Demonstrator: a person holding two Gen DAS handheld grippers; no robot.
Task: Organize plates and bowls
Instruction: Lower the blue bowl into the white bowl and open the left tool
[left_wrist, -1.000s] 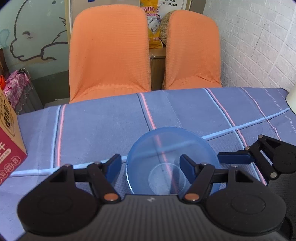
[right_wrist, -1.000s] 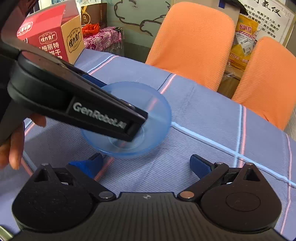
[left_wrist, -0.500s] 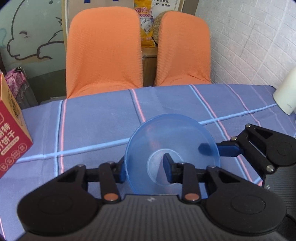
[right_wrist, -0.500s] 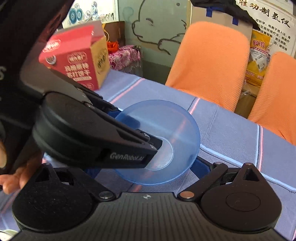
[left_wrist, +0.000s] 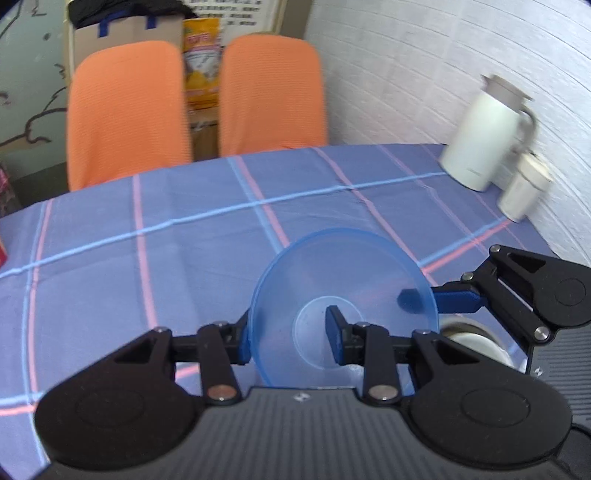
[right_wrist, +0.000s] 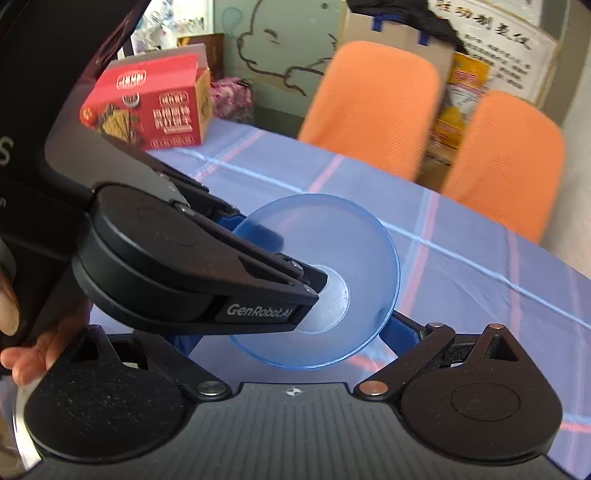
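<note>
The left gripper (left_wrist: 290, 341) was clamped on the blue bowl's (left_wrist: 345, 295) near-left wall, bowl held above the checked tablecloth (left_wrist: 184, 236), while the right gripper (right_wrist: 288, 334) stood released.

Both views bright, soft daylight, no hard shadows. Far things smeared by motion blur: orange chairs (left_wrist: 125, 110), white jug (left_wrist: 484, 133), brick wall (left_wrist: 424, 74), red box (right_wrist: 147, 107). Near black parts sharp. Fisheye bends cloth (left_wrist: 184, 240) lines, dark corners at edges. Faint shine on blue bowl (right_wrist: 332, 258).
</note>
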